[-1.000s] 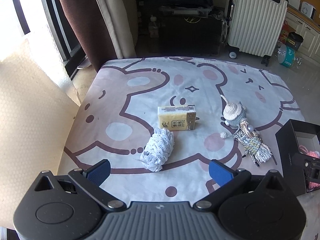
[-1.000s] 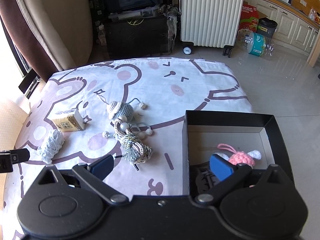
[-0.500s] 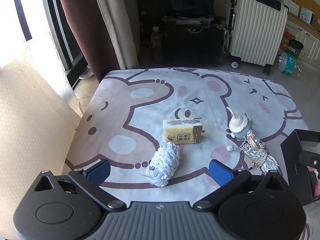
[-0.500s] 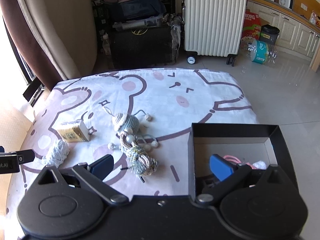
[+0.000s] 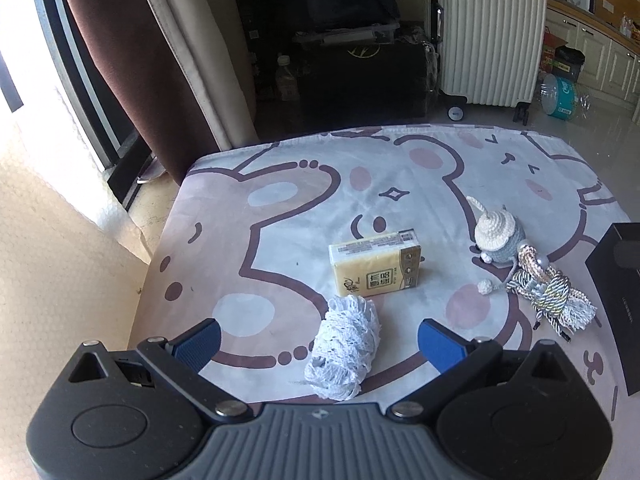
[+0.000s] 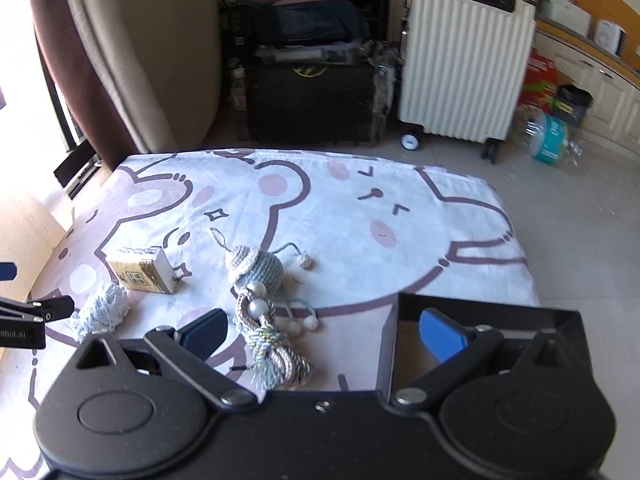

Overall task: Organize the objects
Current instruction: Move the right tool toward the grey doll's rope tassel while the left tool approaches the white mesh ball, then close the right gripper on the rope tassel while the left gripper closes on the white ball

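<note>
A white lace bundle (image 5: pixel 343 346) lies on the cartoon-print cloth (image 5: pixel 304 208), between the blue pads of my open left gripper (image 5: pixel 318 342). Behind it rests a yellow tissue pack (image 5: pixel 375 267). A grey and cream crochet toy (image 5: pixel 499 237) and a knotted silver cord tassel (image 5: pixel 554 300) lie to the right. In the right wrist view the same toy (image 6: pixel 256 267), tassel (image 6: pixel 272 350), tissue pack (image 6: pixel 142 270) and lace bundle (image 6: pixel 105 312) appear. My right gripper (image 6: pixel 322 334) is open, above the near-left corner of the black box (image 6: pixel 480 312). The box's contents are hidden.
A white ribbed suitcase (image 6: pixel 464 64) and dark luggage (image 6: pixel 316 100) stand on the floor beyond the cloth. Brown and beige curtains (image 5: pixel 132 60) hang at the left. The cloth's right edge (image 6: pixel 516 240) drops to a tiled floor. The left gripper's side (image 6: pixel 28 316) shows at the left.
Both grippers have pulled back and risen. The objects sit lower in both views. The pink item in the box has gone out of sight behind the right gripper's body.
</note>
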The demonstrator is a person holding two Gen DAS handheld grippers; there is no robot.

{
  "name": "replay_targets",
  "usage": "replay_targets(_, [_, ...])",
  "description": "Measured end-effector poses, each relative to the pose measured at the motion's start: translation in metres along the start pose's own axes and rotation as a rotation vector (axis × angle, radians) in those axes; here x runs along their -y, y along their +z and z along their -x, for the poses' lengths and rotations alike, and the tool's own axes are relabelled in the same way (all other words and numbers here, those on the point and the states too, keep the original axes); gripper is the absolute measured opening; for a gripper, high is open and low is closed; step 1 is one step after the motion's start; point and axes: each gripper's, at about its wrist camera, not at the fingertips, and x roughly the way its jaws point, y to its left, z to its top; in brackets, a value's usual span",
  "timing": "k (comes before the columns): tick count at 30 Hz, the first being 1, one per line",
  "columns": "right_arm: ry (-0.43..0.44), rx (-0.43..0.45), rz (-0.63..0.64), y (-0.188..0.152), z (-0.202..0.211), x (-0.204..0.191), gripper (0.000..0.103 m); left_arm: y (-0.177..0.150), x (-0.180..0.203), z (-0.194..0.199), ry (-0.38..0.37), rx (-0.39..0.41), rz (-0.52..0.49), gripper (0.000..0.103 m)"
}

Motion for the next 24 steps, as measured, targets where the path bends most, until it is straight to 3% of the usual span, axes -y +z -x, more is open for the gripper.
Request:
replay_targets(4, [0.069,-0.023,-0.031,0.003,-0.014,0.009,0.103,-0.002,-0.002,-0.012,-0.026,-0.022,0.008,0.103])
replay_targets(8, [0.089,-0.062,-0.029,0.012,-0.027,0.009,0.103,-0.002,-0.009,-0.023,-0.103,-0.060,0.075,0.103])
replay_targets(12, [0.118,-0.104,0.014,0.026,-0.036,0.000,0.103,0.000,-0.005,-0.035,-0.115,-0.107,0.104,0.095])
replay_targets(17, [0.116,-0.177,0.147,0.024,-0.055,-0.021,0.090,0.000,0.000,-0.043,-0.119,-0.125,0.095,0.091])
replay_targets(24, [0.125,-0.245,0.194,0.001,-0.077,-0.028,0.072,-0.001,-0.007,-0.053,-0.107,-0.153,0.113,0.084])
